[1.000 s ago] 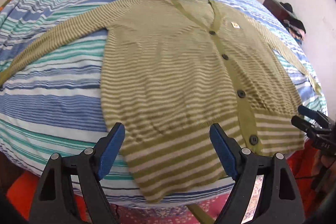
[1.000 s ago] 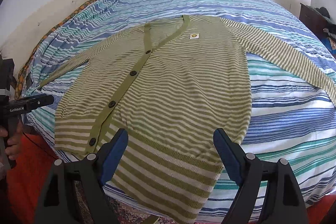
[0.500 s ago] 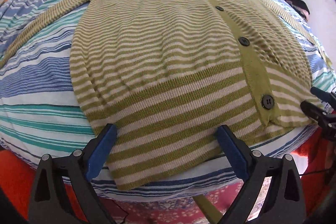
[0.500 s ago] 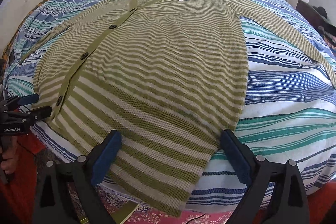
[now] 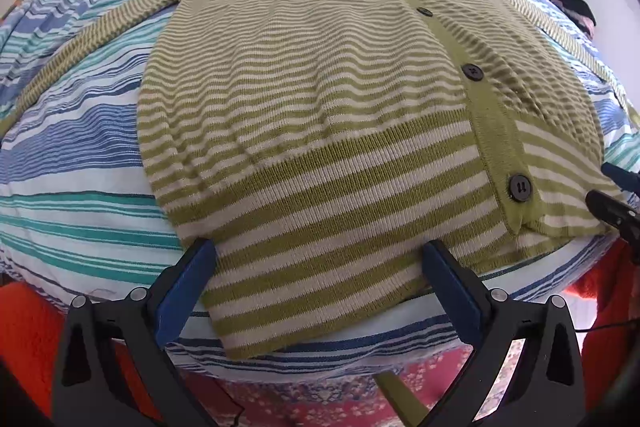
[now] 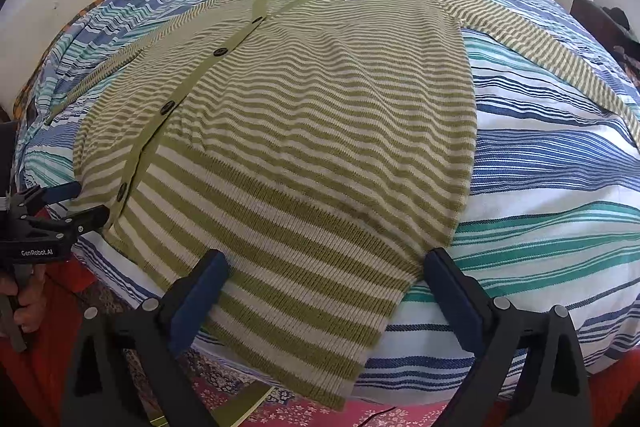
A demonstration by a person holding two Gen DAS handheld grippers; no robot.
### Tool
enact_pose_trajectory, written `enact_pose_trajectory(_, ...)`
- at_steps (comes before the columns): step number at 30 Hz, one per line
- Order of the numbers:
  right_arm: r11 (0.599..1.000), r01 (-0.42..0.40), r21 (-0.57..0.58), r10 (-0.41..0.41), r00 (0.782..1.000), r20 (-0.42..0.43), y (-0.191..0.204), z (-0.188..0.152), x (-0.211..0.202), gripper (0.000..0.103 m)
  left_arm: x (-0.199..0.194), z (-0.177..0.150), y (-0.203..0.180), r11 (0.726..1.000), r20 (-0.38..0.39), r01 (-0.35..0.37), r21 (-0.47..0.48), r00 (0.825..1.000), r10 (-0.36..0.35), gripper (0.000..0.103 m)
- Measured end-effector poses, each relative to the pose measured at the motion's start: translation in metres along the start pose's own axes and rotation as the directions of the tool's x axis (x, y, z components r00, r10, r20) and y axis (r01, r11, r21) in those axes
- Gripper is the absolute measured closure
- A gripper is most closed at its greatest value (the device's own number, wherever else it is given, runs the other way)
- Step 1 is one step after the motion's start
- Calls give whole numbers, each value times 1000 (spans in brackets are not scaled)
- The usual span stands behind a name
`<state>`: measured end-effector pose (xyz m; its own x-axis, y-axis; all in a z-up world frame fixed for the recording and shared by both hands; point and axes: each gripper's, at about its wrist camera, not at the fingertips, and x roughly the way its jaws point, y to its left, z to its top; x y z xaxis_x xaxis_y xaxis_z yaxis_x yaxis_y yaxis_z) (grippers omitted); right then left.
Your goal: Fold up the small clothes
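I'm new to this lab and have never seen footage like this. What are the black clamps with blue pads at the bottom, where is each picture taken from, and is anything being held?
Those clamps are hand-held two-finger grippers, one in each of a person's hands. Each carries a fisheye camera looking along its fingers, so one picture comes from the left gripper and the other from the right gripper. On the blue-and-teal striped bedspread lies a green-and-cream striped knit cardigan, buttoned and spread flat with its sleeves out. Both grippers' jaws have just been opening; they stand wide over the cardigan's hem and grip nothing.
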<state>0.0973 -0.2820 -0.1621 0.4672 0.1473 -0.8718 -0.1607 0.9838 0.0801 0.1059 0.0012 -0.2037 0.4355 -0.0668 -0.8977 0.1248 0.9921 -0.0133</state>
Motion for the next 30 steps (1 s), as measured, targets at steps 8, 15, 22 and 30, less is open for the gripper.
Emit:
enact_pose_trajectory(8,1000,-13,-12,13,1000,19,-1,-3,-1,3,-3,-7,0,1000,8,3,13,1000,-3,0)
enact_pose_trajectory(15,1000,-22,1,22,1000,19,-4,-5,-5,3,-27,-5,-2,1000,75,-12,12,997,11,2)
enact_pose_trajectory(22,997,-52,65,51,999,14,-14,0,-16,4,-43,-1,17,998,141,-6,-67,990,16,2)
enact_pose_trajectory(30,874,-182,451,61,961,271,-157,33,-105,4,-40,-2,37,988,126,-13,-155,991,33,2)
